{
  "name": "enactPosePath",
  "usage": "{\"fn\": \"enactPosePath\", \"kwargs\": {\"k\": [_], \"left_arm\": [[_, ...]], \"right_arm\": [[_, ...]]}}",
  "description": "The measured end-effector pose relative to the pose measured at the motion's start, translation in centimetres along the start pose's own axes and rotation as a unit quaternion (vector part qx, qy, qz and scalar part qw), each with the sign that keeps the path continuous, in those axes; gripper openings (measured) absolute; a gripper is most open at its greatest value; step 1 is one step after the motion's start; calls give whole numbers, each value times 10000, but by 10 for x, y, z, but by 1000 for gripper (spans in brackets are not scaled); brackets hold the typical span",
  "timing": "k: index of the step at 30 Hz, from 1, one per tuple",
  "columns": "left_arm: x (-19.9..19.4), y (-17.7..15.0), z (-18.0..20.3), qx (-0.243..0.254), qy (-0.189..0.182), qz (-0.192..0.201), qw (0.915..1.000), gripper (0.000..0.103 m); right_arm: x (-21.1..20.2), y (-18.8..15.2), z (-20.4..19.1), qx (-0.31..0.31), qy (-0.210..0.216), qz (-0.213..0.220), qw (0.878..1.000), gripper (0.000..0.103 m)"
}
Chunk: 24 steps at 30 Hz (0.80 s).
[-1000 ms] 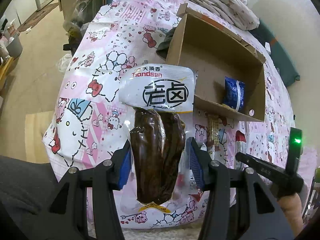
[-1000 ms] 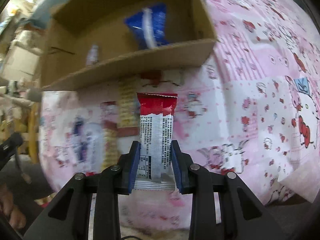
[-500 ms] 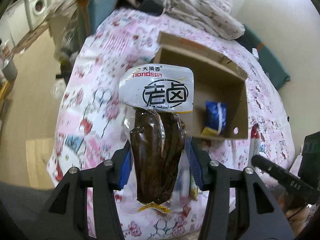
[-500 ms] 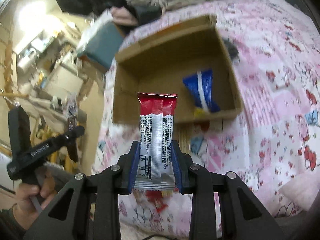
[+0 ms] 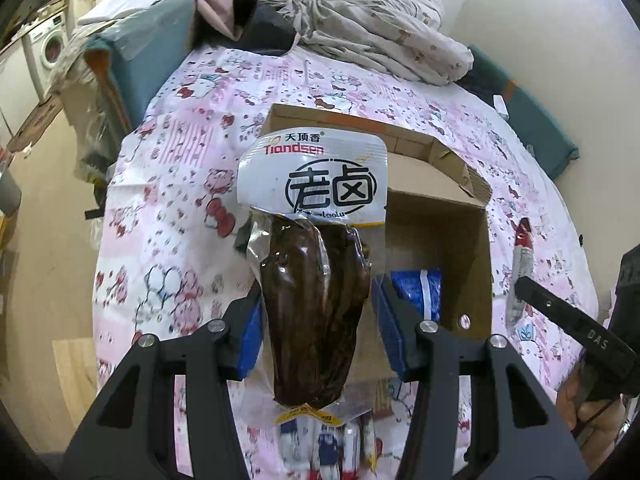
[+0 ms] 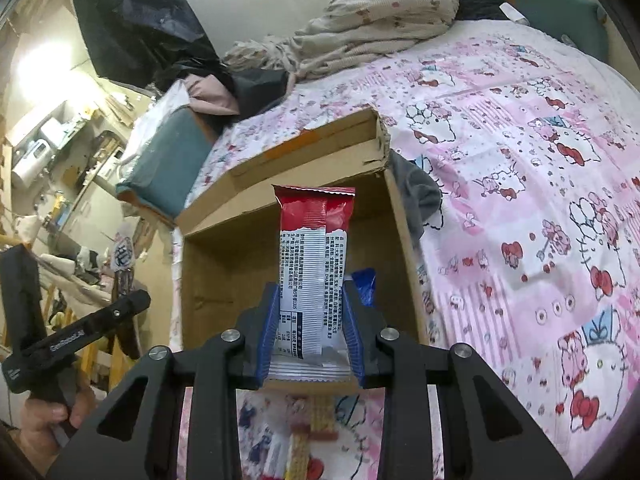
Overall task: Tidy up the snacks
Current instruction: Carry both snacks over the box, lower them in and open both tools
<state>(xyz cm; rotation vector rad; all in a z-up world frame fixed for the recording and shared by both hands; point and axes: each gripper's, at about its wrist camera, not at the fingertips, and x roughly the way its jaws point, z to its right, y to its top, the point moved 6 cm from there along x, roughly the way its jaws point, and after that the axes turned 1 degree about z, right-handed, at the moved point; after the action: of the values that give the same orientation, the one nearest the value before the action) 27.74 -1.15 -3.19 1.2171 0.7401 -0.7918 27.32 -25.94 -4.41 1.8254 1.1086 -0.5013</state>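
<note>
My left gripper [image 5: 316, 312] is shut on a vacuum pack of dark braised meat [image 5: 316, 304] with a white label, held above the near left part of the open cardboard box [image 5: 456, 184]. My right gripper [image 6: 312, 316] is shut on a red and white snack bar [image 6: 312, 264], held upright over the box's near wall [image 6: 404, 240]. A blue snack packet lies inside the box, seen in the left wrist view [image 5: 420, 292] and partly in the right wrist view [image 6: 366, 284]. The snack bar and right gripper handle show at the right of the left wrist view [image 5: 520, 264].
The box sits on a bed with a pink Hello Kitty sheet [image 6: 540, 160]. Several loose snacks lie near the bed's front edge [image 5: 332, 452], [image 6: 308, 432]. Crumpled bedding [image 5: 384, 40] and a teal cushion [image 6: 168, 160] lie behind. The floor is at left.
Both grippers have risen and moved forward with their snacks, from over the bed's front edge to above the box's near side. The box now appears from higher up.
</note>
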Motion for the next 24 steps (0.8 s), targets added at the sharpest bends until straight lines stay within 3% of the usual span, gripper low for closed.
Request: {"fn": "enactPosePath", "kwargs": {"k": [13,24], "left_arm": [[64,2,1,271,128,-52,9995,47],[79,0,1,337,170,-66,9993,49]], "right_arm": [[49,-14,22,-138,-346,-359,9987,32],[61,-16,31,-62,-495,-490,9976,33]]}}
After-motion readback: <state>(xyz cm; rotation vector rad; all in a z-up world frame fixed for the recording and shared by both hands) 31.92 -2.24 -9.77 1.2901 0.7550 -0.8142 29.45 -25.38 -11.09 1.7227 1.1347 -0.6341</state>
